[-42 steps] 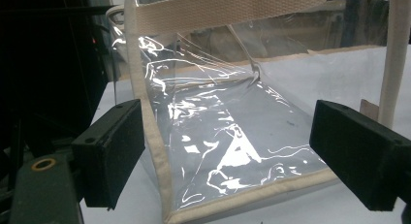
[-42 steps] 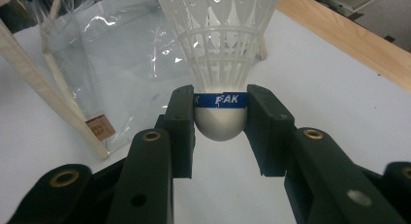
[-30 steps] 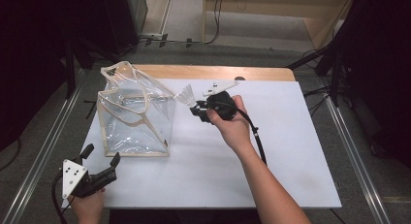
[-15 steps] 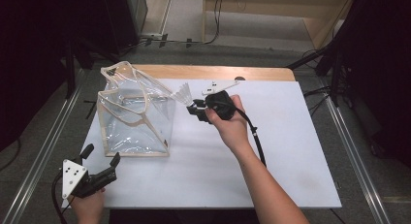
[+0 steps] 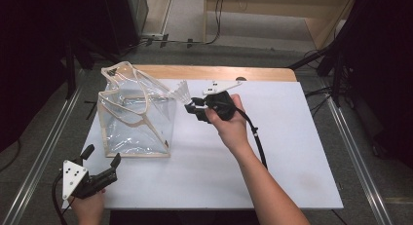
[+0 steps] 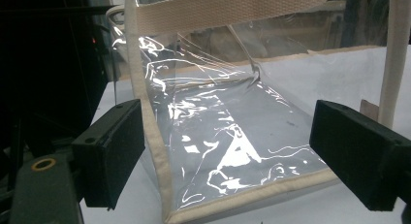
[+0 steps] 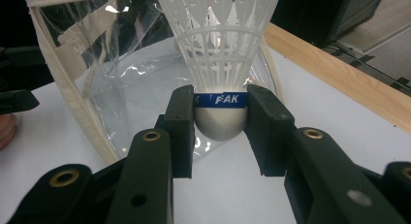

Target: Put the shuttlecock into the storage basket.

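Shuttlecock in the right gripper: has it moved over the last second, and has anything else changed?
The right gripper edged left, carrying the shuttlecock closer to the clear bag, feathers now by its upper right edge. It stays shut on the cork. The left gripper stayed open at the table's near-left corner; the bag did not visibly shift.

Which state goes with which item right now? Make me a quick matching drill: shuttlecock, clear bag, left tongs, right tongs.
Items:
1. shuttlecock
2. clear bag
3. left tongs
4. right tongs

States:
A. open, holding nothing, at the table's near left corner
B. standing on the white table top, beige trim
C. pinched at its rounded base, feathers pointing toward the bag
D. shut on something, beside the bag

Pairs: 1-C, 2-B, 3-A, 4-D
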{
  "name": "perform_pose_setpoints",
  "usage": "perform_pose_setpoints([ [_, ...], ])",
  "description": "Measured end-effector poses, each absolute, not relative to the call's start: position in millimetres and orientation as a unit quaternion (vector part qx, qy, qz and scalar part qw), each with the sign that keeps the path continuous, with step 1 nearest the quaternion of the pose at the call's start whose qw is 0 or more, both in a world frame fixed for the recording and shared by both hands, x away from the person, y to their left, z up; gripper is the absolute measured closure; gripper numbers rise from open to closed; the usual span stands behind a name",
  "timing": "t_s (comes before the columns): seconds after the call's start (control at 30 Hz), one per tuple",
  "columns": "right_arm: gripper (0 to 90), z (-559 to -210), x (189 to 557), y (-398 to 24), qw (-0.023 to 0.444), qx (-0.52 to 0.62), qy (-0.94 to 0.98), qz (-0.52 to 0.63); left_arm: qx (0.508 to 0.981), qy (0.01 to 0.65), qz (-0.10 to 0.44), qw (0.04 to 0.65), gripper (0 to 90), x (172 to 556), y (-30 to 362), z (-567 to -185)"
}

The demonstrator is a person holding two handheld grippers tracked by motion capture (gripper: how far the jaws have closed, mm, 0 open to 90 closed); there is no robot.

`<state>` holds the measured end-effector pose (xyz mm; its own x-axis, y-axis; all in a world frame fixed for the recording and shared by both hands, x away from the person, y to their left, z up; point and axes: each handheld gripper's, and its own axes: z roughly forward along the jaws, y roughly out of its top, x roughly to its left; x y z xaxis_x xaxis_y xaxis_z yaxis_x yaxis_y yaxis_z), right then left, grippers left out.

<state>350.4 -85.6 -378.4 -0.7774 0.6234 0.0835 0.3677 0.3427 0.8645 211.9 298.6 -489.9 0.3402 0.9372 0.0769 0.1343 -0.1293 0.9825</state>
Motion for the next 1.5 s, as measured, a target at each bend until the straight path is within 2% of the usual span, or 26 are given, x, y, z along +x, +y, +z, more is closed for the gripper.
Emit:
perform_pose_setpoints([
  [1.5, 62.3, -357.3, 346.8, -68.0, 0.142, 0.289, 0.785, 0.528, 0.639, 0.418, 0.394, 0.512, 13.3, 211.9, 298.8, -489.8],
])
